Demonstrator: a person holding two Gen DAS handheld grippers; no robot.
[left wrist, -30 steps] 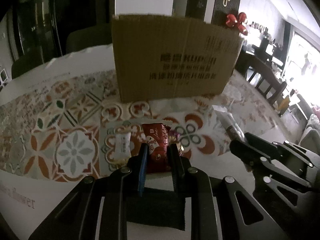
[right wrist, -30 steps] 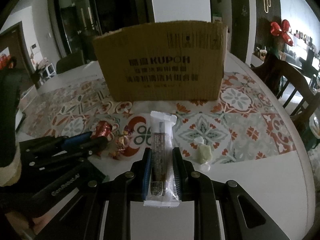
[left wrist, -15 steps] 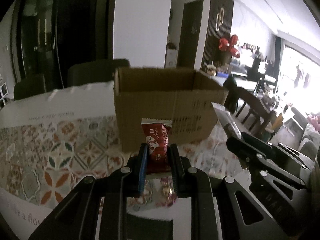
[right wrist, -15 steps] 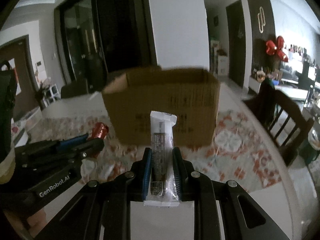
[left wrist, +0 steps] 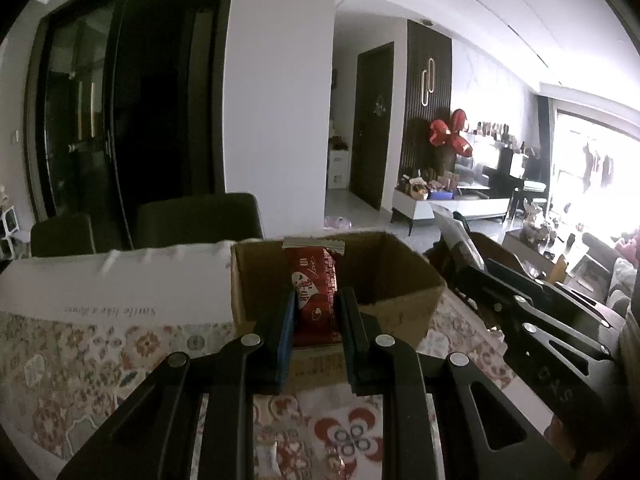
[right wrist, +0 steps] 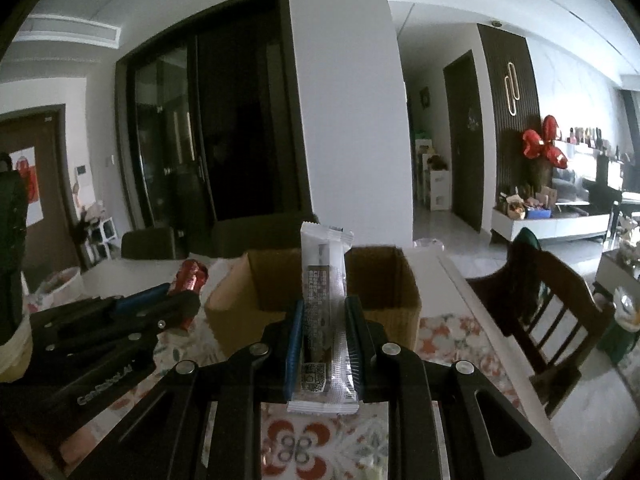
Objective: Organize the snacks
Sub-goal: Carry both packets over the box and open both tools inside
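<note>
Red snack packet [left wrist: 314, 296] sits clamped between left tongs [left wrist: 316, 322].

Both wrist cameras look forward, slightly down, near; share cardboard box [left wrist: 400, 292] [right wrist: 384, 280], patterned tablecloth [left wrist: 100, 352] [right wrist: 448, 340].

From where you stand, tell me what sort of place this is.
Most likely a home's open dining and living area. A dark wooden dining chair stands by a table under a floral patterned tablecloth, and a low white sideboard crowded with household items sits beyond, near a bright window.
</note>
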